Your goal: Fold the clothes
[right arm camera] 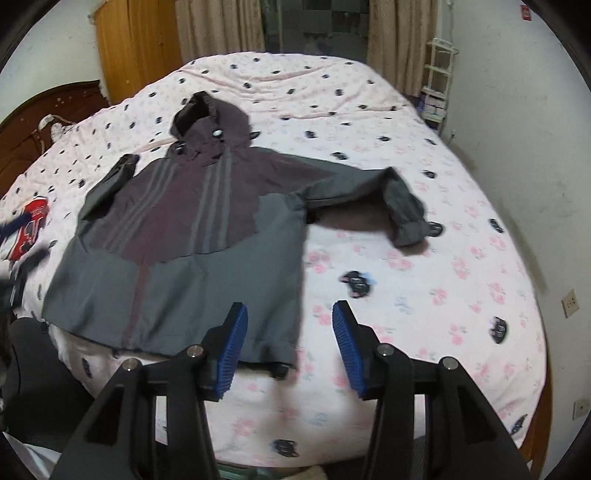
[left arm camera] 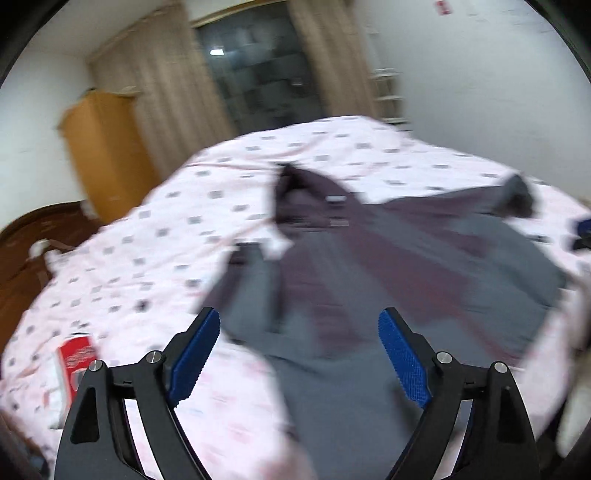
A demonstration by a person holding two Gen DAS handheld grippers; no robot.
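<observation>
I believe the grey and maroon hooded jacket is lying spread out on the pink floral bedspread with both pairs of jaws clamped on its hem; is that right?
Not quite: neither gripper is clamped on it. In the right wrist view the jacket lies spread on the bedspread, and the right gripper has its jaws apart, holding nothing. The left wrist view shows the left gripper open too, above the fabric.

- A bedroom in a home.
- A wide bed point(right arm camera: 424, 206) under a pink flowered cover fills most of the room, with a dark carved wooden headboard point(right arm camera: 33, 122) at one end.
- A wooden wardrobe point(right arm camera: 136, 44) stands by the wall.
- Beige curtains point(right arm camera: 399, 40) flank a dark window point(right arm camera: 314, 26).
- A white rack point(right arm camera: 439, 81) stands in the corner against plain white walls.
</observation>
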